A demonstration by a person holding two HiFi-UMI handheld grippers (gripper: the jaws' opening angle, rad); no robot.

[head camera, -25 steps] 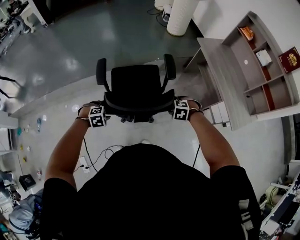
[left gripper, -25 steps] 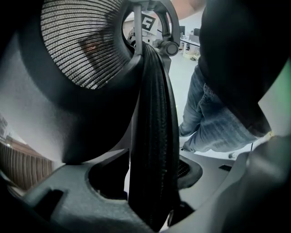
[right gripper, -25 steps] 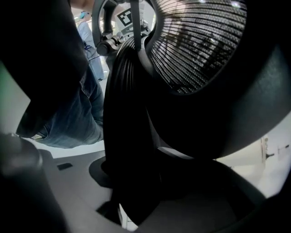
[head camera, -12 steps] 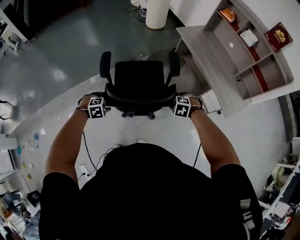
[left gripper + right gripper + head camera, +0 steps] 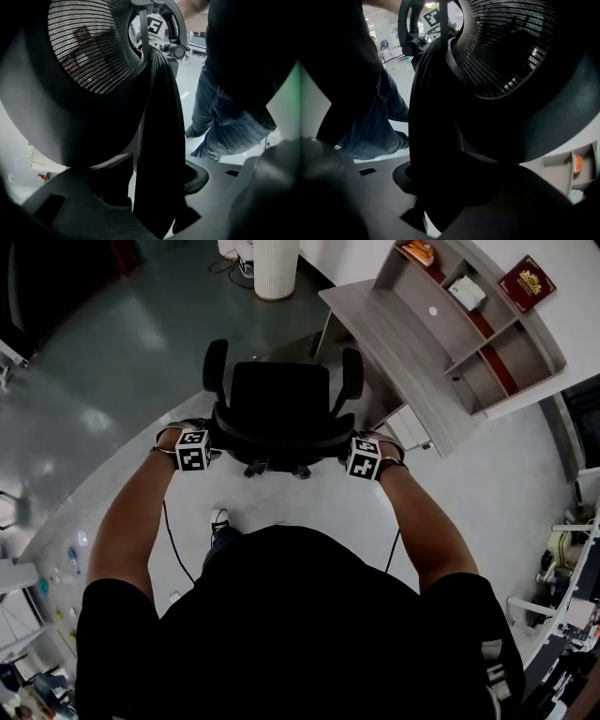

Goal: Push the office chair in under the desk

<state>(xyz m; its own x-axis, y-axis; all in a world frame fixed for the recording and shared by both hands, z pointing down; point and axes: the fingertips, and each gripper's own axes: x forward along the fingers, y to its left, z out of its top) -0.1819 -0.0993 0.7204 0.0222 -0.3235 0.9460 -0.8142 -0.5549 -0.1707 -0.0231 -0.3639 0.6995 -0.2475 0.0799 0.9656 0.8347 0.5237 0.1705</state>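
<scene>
Holding the backrest [image 5: 279,439] by its top rim at both ends, left gripper [image 5: 200,452] clamping it with jaws wide, right gripper [image 5: 356,457] having just been tightening onto it; swinging the office chair [image 5: 279,395] toward the desk [image 5: 403,343], sitting closer ahead-right than a second ago, seat not yet going under

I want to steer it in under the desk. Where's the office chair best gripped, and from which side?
The backrest top rim, near both ends, from behind and above: it is a thin edge that jaws can straddle, and two spread holds should let you steer.
</scene>
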